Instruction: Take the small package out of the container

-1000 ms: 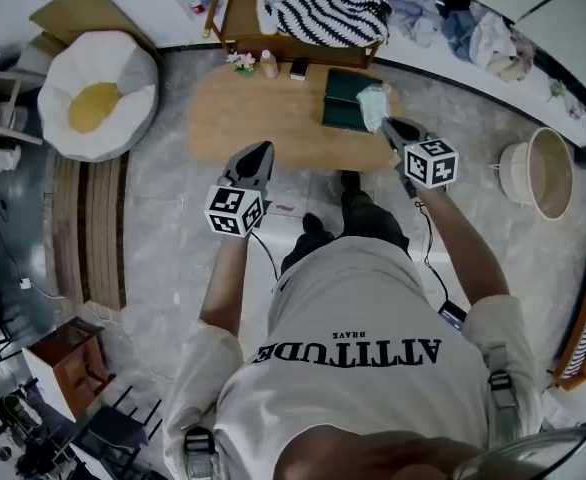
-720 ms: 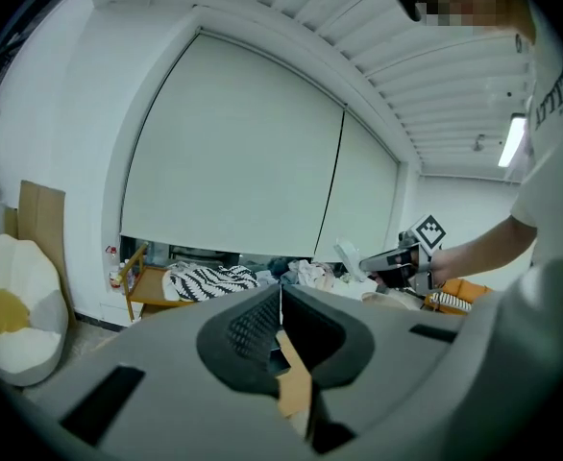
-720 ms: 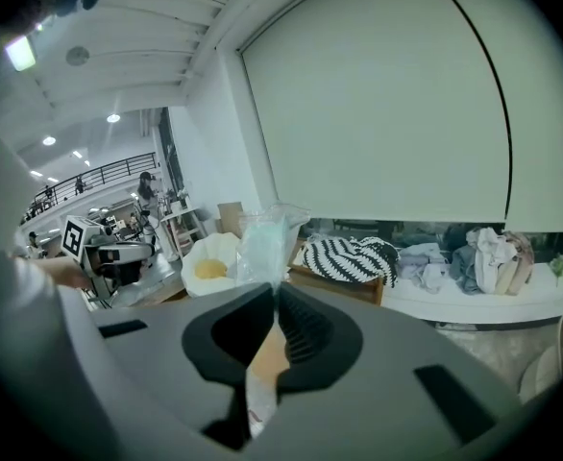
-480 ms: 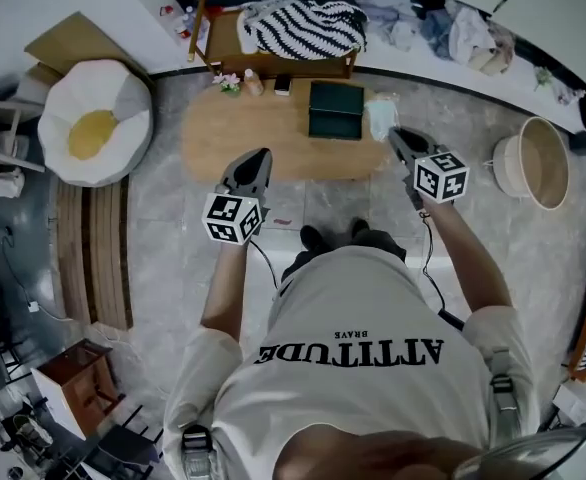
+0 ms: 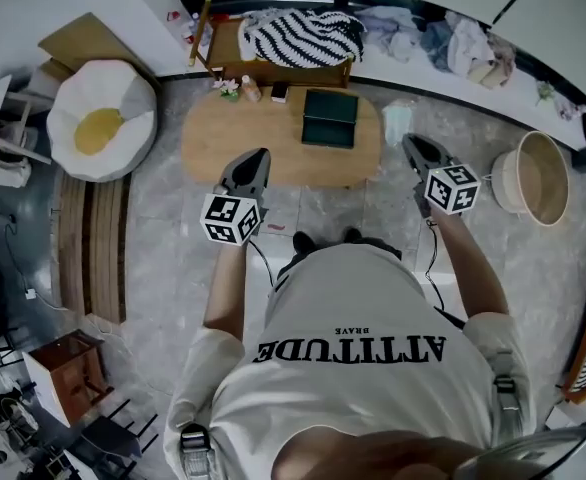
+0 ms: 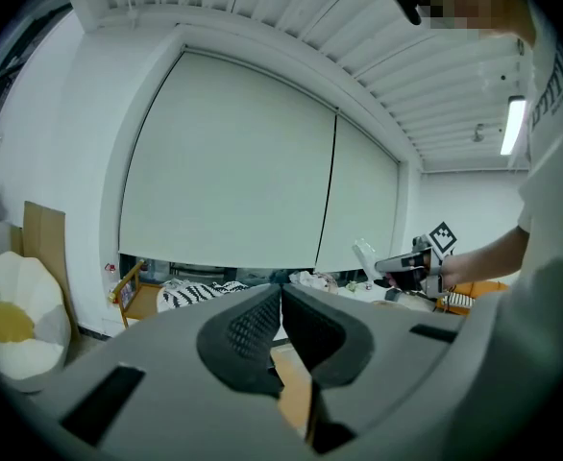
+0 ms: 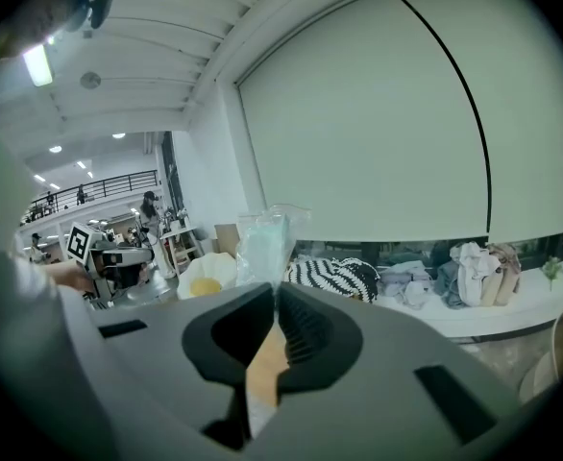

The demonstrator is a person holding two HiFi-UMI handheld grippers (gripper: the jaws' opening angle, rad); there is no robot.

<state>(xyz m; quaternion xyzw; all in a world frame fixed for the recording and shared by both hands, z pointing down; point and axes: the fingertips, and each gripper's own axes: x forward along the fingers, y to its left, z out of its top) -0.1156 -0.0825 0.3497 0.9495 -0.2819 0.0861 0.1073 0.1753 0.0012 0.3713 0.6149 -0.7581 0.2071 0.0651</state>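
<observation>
The small package (image 5: 397, 121), a clear bag with pale teal contents, hangs in the air just past the right end of the oval wooden table (image 5: 235, 140). My right gripper (image 5: 407, 141) is shut on its lower edge. In the right gripper view the package (image 7: 265, 243) stands up from the pinched right gripper (image 7: 275, 294). The dark green container (image 5: 330, 118) rests on the table's right part, apart from the package. My left gripper (image 5: 261, 154) hovers over the table's near edge, shut with nothing in it; the left gripper view shows the left gripper (image 6: 281, 290) with its jaws meeting.
A white beanbag with a yellow centre (image 5: 99, 118) lies at the left. Behind the table stands a wooden bench with a striped cloth (image 5: 301, 36). A round basket (image 5: 539, 175) sits at the right. Small items (image 5: 241, 88) stand on the table's far edge.
The right gripper has carried the package from above the container to the right, off the table's end. Both grippers have drawn back from the table and risen.
</observation>
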